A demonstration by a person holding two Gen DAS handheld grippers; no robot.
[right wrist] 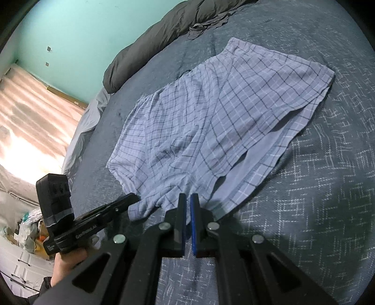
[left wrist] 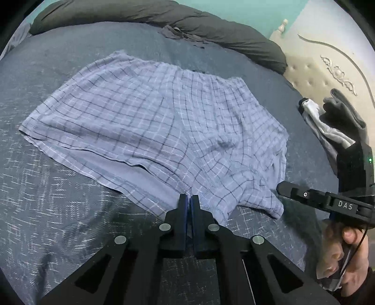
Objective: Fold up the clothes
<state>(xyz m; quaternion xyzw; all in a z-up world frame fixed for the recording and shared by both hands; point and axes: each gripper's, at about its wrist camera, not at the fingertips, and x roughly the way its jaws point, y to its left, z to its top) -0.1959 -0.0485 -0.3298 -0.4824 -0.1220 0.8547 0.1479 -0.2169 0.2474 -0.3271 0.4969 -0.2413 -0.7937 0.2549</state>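
shorts: the blue checked shorts [left wrist: 150, 117] lie spread flat on my bed's dark blue blanket [left wrist: 46, 211], waistband toward the far side, leg openings toward me.
near hem: the front layer of one leg rides up, so the plain inside of the back layer shows along the near edge.
left gripper: my left gripper [left wrist: 189, 199] has its jaws drawn together at the near hem by the crotch seam; the tips meet the cloth edge, and i read it as pinching that hem.
right gripper: my right gripper [right wrist: 188, 199] is closed as well, its tips at the same near hem a little further along, with cloth bunched right at them.
hands: a hand [left wrist: 354, 255] holds the other tool at the right edge of the left view; another hand [right wrist: 68, 260] shows low left in the right view.
surroundings: a dark grey duvet [left wrist: 164, 16] is bunched along the far side of the bed, a cream headboard [left wrist: 328, 61] stands to the right, and other clothes [left wrist: 328, 122] are piled near it.
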